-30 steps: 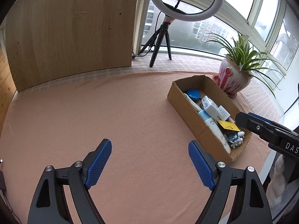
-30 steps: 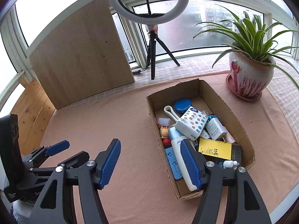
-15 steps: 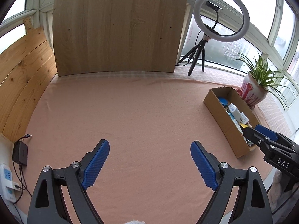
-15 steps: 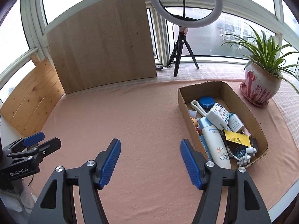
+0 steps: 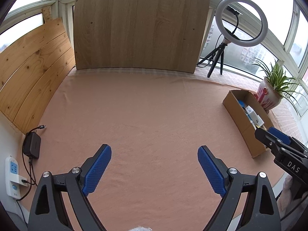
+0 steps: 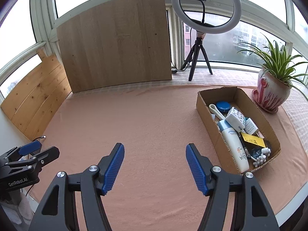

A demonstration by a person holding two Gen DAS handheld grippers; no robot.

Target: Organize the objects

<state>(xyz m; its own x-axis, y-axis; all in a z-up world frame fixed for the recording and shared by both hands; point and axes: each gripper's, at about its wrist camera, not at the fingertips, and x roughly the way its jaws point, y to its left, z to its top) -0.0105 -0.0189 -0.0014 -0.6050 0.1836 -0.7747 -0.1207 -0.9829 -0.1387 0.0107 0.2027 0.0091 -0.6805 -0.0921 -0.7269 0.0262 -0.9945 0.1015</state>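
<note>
Between the blue pads of the left gripper (image 5: pixel 154 170) we see only bare pink cloth (image 5: pixel 146 119); its jaws are opening and nothing lies between them. The right gripper (image 6: pixel 155 168) likewise stands released over the cloth, jaws parted and empty. Each tool shows at the edge of the other's view, so we read them as side by side near the front of the table.

Compared with a second ago, both views have pulled away from the box (image 6: pixel 207 115). Then the right jaws framed the box and its contents, and the left view held it close at the right. Now the box sits well apart to the right in both views, and the left view has swung round to take in the board (image 5: pixel 140 25) and the planks (image 5: pixel 32 73) on the left wall. The right jaws keep the same gap as before.

Inside the box lie the task's things, apparently all gathered there: a white tube (image 6: pixel 233 147), a blue lid (image 6: pixel 223 106), a spotted white carton (image 6: pixel 235 117), a yellow card (image 6: pixel 253 140) and small white beads (image 6: pixel 260 158). No loose item remains on the cloth.

Beyond the box stand the plant (image 6: pixel 274 88) and the ring light (image 6: pixel 206 7). At the far left a charger (image 5: pixel 31 144) and a socket strip (image 5: pixel 12 175) lie off the cloth.

We judge the sorting finished, or nearly so, with both hands withdrawn.
</note>
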